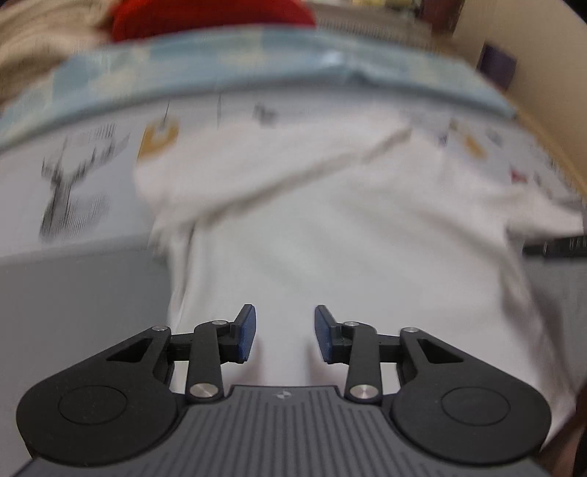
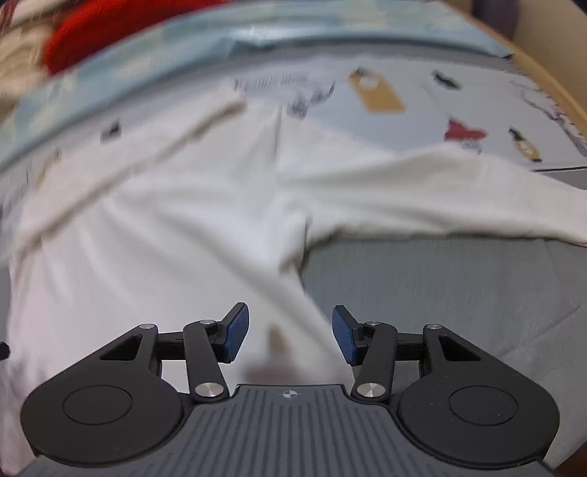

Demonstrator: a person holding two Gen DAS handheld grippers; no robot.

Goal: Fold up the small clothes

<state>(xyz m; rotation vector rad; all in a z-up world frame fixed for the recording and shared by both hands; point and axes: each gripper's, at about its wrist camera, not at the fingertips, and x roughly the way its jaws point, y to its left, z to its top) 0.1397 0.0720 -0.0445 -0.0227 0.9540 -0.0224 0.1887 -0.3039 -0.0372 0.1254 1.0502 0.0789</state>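
From my left wrist camera I look down on a white shirt (image 1: 330, 227) spread flat across a grey bed surface (image 1: 73, 301), and the picture is blurred by motion. The left gripper (image 1: 285, 332) sits at six o'clock in that view, its blue pads (image 1: 246, 332) parted with a clear gap between them; nothing is pinched, only the white cloth shows below the gap. The shirt fills the middle of the view, with a folded-over sleeve running from about nine o'clock up toward one o'clock. Beyond it, toward twelve o'clock, lies a printed sheet (image 1: 91, 172) with grey, black and mustard shapes, then a pale blue band of bedding (image 1: 256, 66), and a red item (image 1: 205, 18) at the very top (too smeared to name).

My right wrist camera shows the right gripper (image 2: 290, 335), also at six o'clock, its jaws standing apart and holding nothing. The shirt's (image 2: 146, 220) side edge runs down between the pads, white cloth under the left pad and bare grey surface (image 2: 440, 286) under the right one. One sleeve (image 2: 440, 194) stretches out toward three o'clock over the grey surface. A small brownish smudge (image 2: 277, 339) shows on the cloth just ahead of the gripper body; I cannot tell what it is. The printed sheet (image 2: 403, 106) sits at one to two o'clock.
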